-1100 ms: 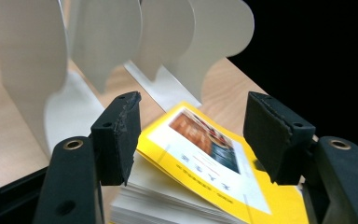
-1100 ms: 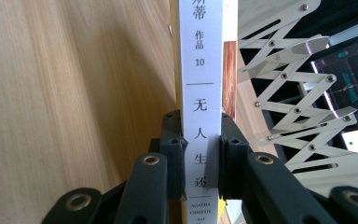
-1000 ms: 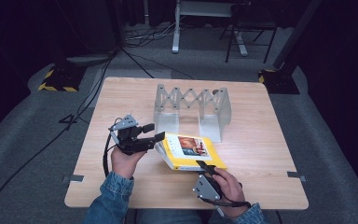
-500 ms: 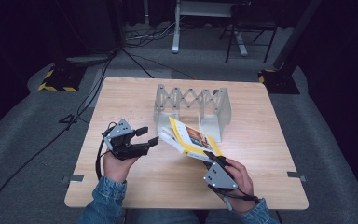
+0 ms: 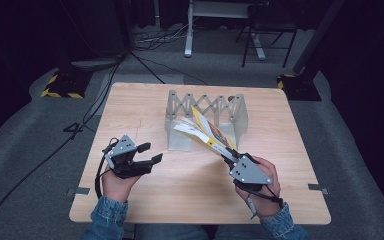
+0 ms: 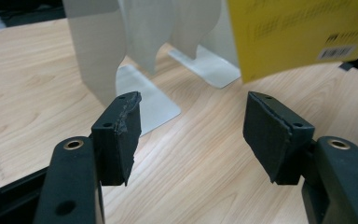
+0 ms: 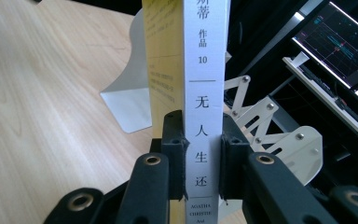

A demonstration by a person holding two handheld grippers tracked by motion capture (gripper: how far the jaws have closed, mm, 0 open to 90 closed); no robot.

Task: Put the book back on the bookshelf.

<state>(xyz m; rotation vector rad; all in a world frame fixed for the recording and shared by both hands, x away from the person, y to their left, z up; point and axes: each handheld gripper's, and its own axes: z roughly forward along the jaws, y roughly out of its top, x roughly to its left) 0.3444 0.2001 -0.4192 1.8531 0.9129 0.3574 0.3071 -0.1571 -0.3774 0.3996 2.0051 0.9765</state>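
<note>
left gripper [image 5: 147, 153]: black body, topped by a grey three-cornered plate with small dark screw holes
left gripper fingers [image 6: 119, 135]: were black blocks, pad edges rough and chipped, each with a small screw hole
left gripper arms: black links with brass-ringed holes
left gripper cable: was black, looping beside the wrist
right gripper [image 5: 227, 159]: black body under a grey triangular plate dotted with screws
right gripper fingers [image 7: 175, 154]: were black, squared blocks on black links with brass-ringed holes
right gripper cable: was dark, trailing along the wrist
sleeves: were blue denim, cuffs at both wrists
</note>
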